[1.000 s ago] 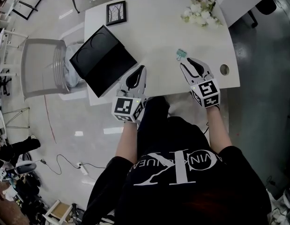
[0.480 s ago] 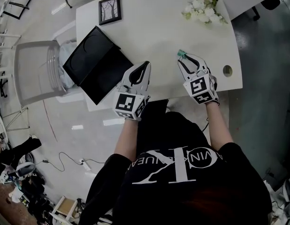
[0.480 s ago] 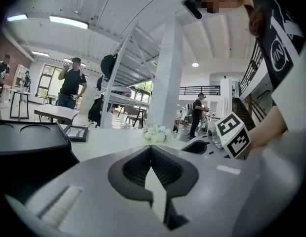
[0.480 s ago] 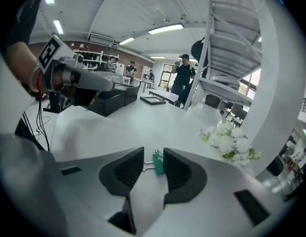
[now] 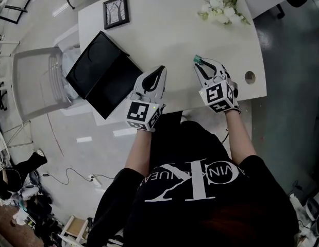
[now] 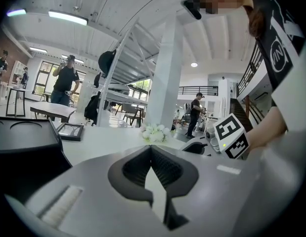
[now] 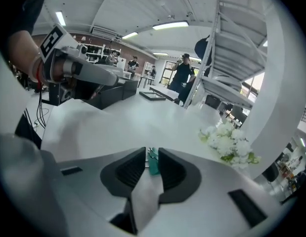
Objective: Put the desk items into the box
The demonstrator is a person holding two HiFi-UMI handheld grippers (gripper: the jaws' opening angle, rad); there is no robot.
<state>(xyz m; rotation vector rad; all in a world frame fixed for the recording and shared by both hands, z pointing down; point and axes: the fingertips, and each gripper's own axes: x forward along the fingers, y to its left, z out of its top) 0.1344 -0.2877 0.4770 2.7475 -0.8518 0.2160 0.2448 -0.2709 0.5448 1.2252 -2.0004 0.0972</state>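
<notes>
The step in hand reads as picking up the small teal binder clip [image 7: 153, 163], which lies on the white desk [image 5: 164, 30] at about one o'clock from the middle of the head view, well apart from the black box [image 5: 115, 86] out at ten o'clock. The right gripper [image 7: 152, 154] is tipped down at it, jaws a little apart and just now closing, with the clip between their tips; no pad visibly presses on it yet, so I judge the grip not made. To do it well, the tips should go low enough to take the clip's teal body and not its thin wire handles, which seem to lie toward the left jaw and would let it swivel or spring out. Keep the clip centred so both pads meet it together, close until it cannot slip, then lift straight off the desk before swinging toward ten o'clock. Scraping the tips along the desk could flick so light a thing away, perhaps toward the flowers [image 5: 221, 6] at twelve o'clock. The left gripper [image 6: 152, 149] hovers at the near desk edge with its jaws together on nothing, the box just beside it at nine o'clock; it could steady the box for the drop. A picture frame [image 5: 116, 12] at eleven o'clock waits untouched
</notes>
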